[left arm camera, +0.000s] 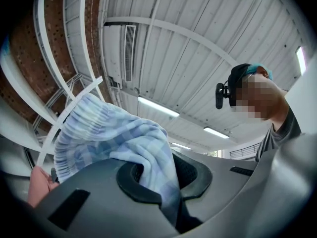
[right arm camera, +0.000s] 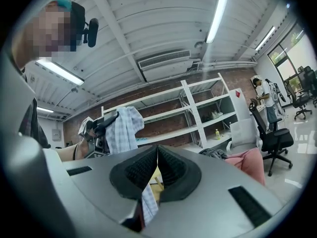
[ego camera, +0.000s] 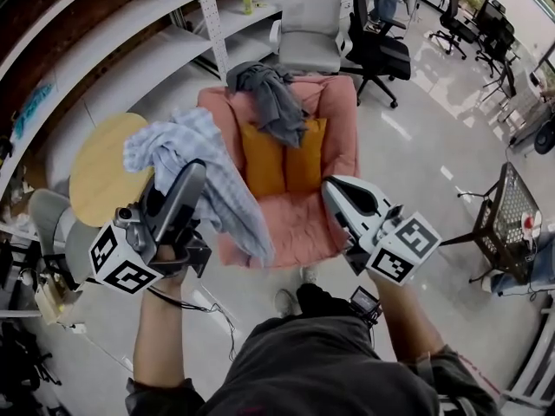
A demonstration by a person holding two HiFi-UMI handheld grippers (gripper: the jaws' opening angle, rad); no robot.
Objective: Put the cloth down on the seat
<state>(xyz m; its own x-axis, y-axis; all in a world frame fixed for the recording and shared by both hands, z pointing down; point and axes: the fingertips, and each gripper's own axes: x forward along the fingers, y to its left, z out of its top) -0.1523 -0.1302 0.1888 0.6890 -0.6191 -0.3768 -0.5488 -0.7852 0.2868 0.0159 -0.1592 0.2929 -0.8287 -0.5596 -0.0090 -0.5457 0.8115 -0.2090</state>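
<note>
A blue-and-white checked cloth (ego camera: 204, 167) hangs from my left gripper (ego camera: 195, 178), which is shut on it and held up over the left arm of a pink armchair (ego camera: 303, 224). In the left gripper view the cloth (left arm camera: 114, 138) bunches over the jaws and runs down between the pads of the left gripper (left arm camera: 163, 182). My right gripper (ego camera: 334, 191) is raised over the chair's right side, apart from the cloth. Its pads meet in the right gripper view, where the right gripper (right arm camera: 157, 155) holds nothing. The left gripper (right arm camera: 96, 128) and the cloth (right arm camera: 124, 128) show beyond it.
Two orange cushions (ego camera: 282, 159) lean against the armchair's back, and a grey garment (ego camera: 273, 98) drapes over its top. A round wooden table (ego camera: 100, 172) stands to the left. A white chair (ego camera: 312, 29), a black office chair (ego camera: 381, 50) and a black wire table (ego camera: 512, 211) stand around.
</note>
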